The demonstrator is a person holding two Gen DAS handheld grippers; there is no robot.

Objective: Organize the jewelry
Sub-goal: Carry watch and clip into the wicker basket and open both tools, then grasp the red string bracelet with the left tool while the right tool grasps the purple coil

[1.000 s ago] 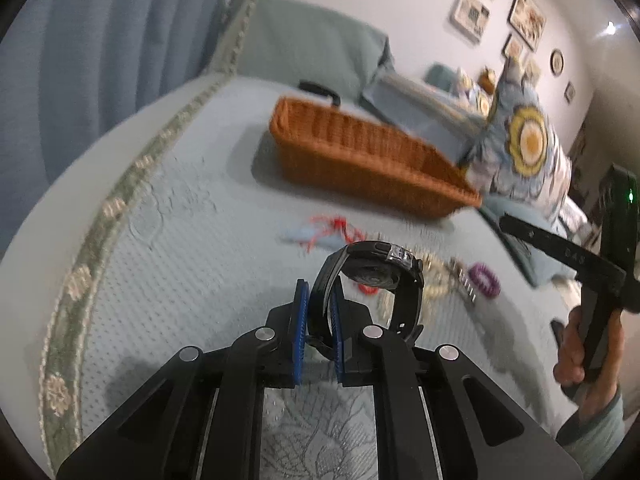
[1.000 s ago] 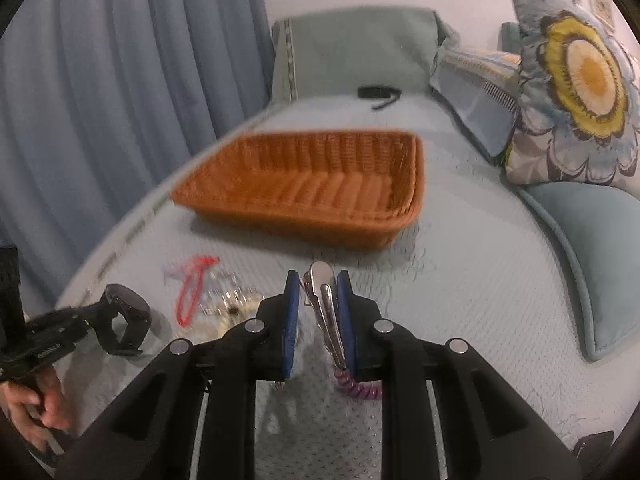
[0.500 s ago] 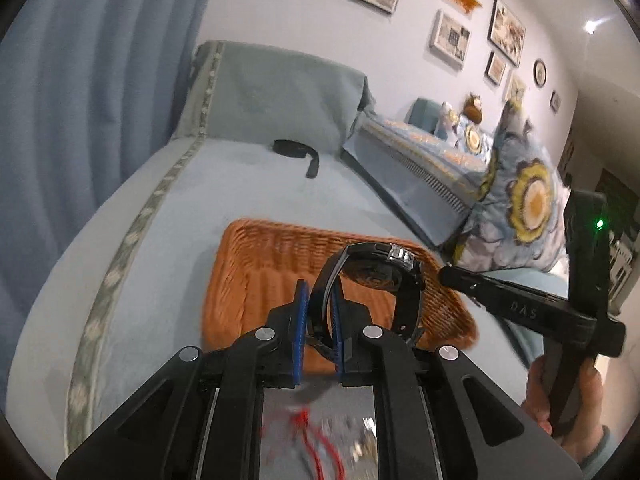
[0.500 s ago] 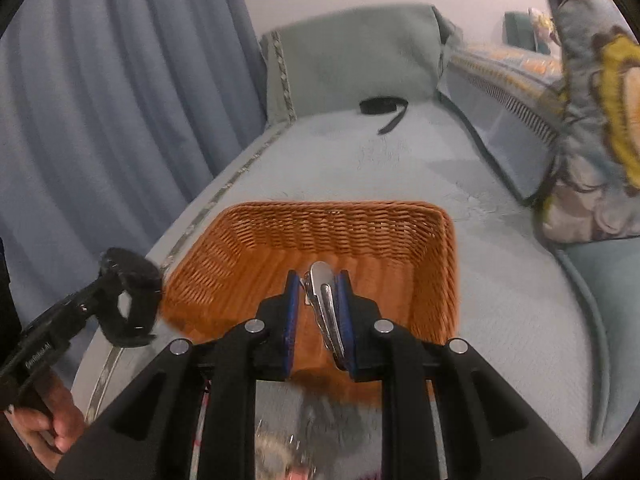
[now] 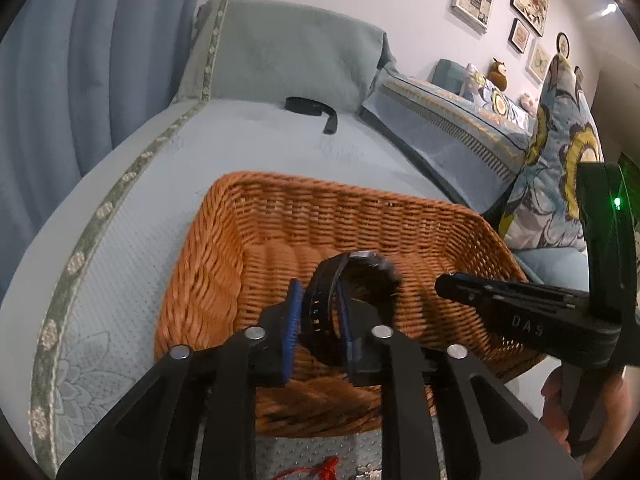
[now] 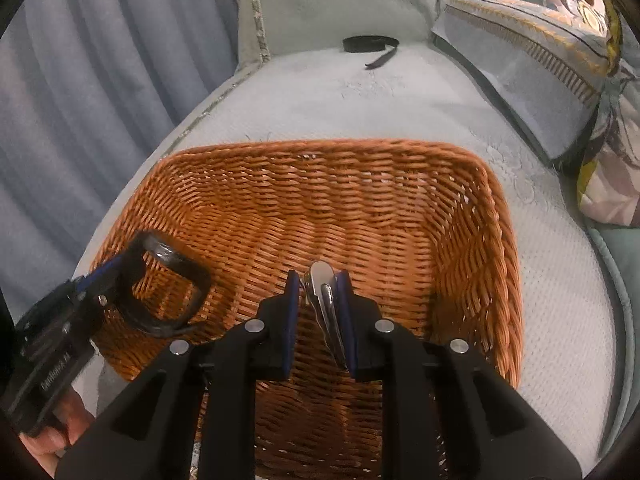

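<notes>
The left tool [image 5: 318, 308] had its blue pads pinched on the strap of a black watch [image 5: 352, 280], held over the near left part of the wicker basket [image 5: 224, 264]. From the left wrist view the watch face was blurred and I could not read the dial; from the right wrist view the same watch [image 6: 164, 284] showed as a dark loop with a shiny case, hanging just inside the basket's left wall.

The right tool [image 6: 318, 308] was pressed together on a silver metal piece [image 6: 322, 284], a clasp or a link band by the look of it, though its lower part was hidden between the pads. It hung over the middle of the basket [image 6: 500, 240]. Seen from the left wrist view, the right tool [image 5: 444, 284] carried the white letters "DAS" on its side, with a small green light glowing on the body behind. The left tool's [image 6: 90, 280] body also bore white lettering, too skewed to read.

The basket sat on the pale blue bed [image 6: 400, 96], near its front edge. Below the basket, cut off at the frame's bottom, lay a bit of red cord [image 5: 320, 470] and something glittery I could not make out. A black strap [image 6: 370, 46] lay toward the far end of the bed, by the grey-green pillow [image 5: 288, 48]. Floral cushions [image 5: 560, 168] were along the right edge.
</notes>
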